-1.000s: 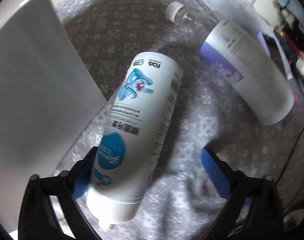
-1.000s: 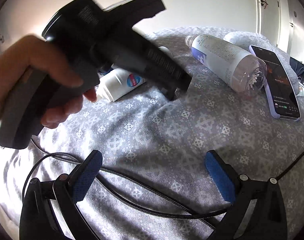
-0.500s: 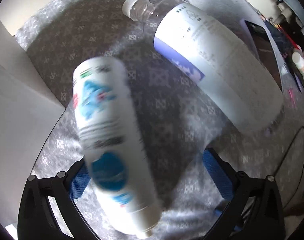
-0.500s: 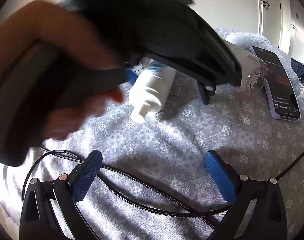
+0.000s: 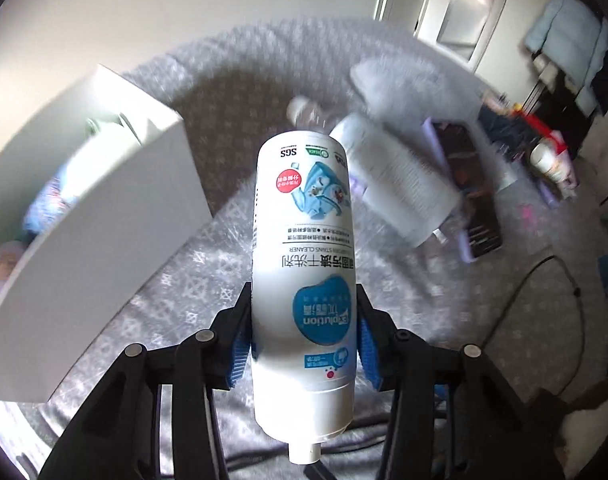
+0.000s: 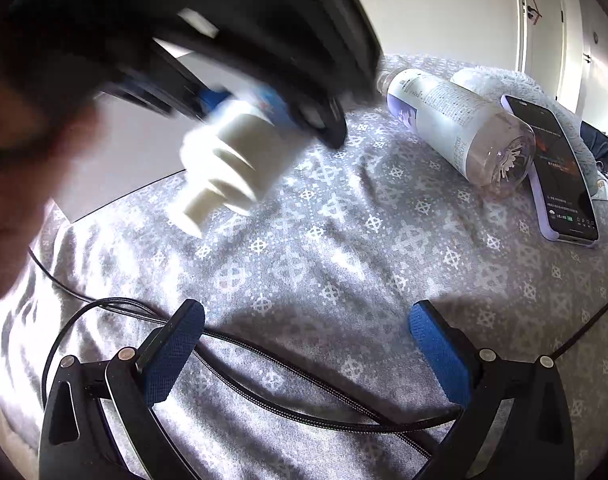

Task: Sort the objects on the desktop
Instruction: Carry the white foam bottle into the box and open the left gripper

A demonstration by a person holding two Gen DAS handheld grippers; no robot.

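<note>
Grey patterned bedding is seen beneath; a white cylindrical stain-cleaner spray bottle is pinched by the left gripper, while the right gripper is spread, holding nothing.

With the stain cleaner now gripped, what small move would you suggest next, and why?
Probably swing the left tongs leftward over the open white box: they are shut on the white stain-cleaner spray bottle, lifted clear of the grey patterned cloth, and the box already holds items.
</note>
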